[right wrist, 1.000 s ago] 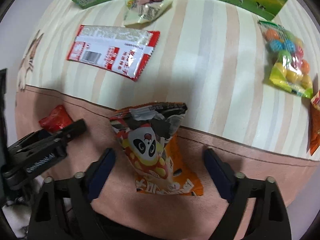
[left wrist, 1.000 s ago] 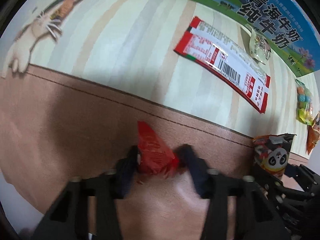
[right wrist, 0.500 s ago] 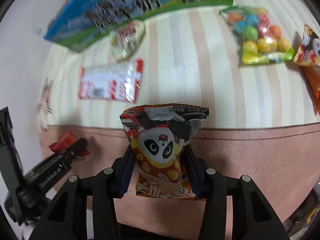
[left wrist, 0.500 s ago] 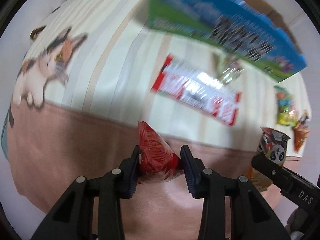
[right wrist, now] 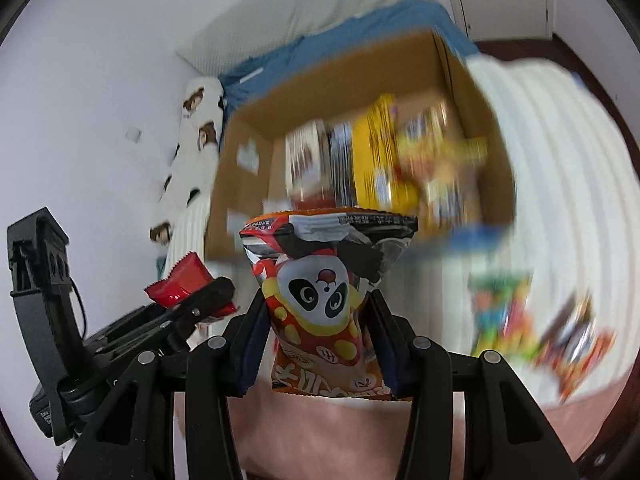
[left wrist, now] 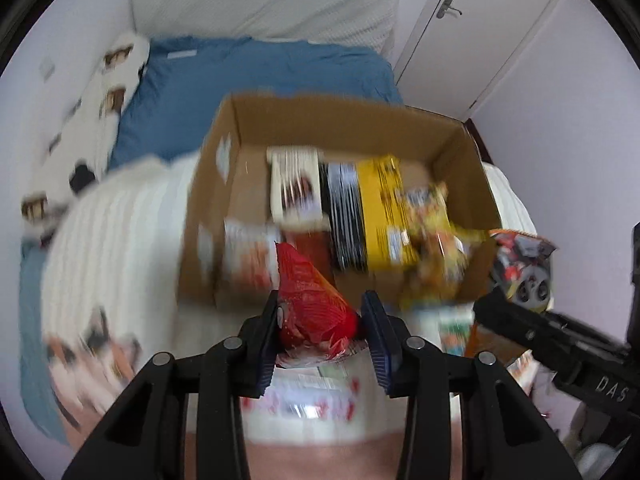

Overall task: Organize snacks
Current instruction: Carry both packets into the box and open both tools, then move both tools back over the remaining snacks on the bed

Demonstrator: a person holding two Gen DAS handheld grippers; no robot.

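Note:
My left gripper (left wrist: 322, 316) is shut on a small red snack packet (left wrist: 310, 304) and holds it in the air in front of an open cardboard box (left wrist: 400, 120). My right gripper (right wrist: 318, 320) is shut on a panda snack bag (right wrist: 320, 292), also lifted before the box (right wrist: 352, 80). The box holds several snack packs, among them a yellow one (left wrist: 380, 208). The panda bag also shows at the right of the left wrist view (left wrist: 524, 264). The red packet also shows at the left of the right wrist view (right wrist: 184, 280).
The box stands on a striped blanket (left wrist: 120, 224) on a bed with a blue sheet (left wrist: 240, 72). Loose snacks lie on the blanket: a colourful candy bag (right wrist: 500, 312) and a red-and-white pack (left wrist: 312, 400). A white wall and door (left wrist: 460, 20) stand behind.
Both grippers have closed on their snacks, lifted them off the blanket and tilted up toward the box, which has come into view. The views are motion-blurred.

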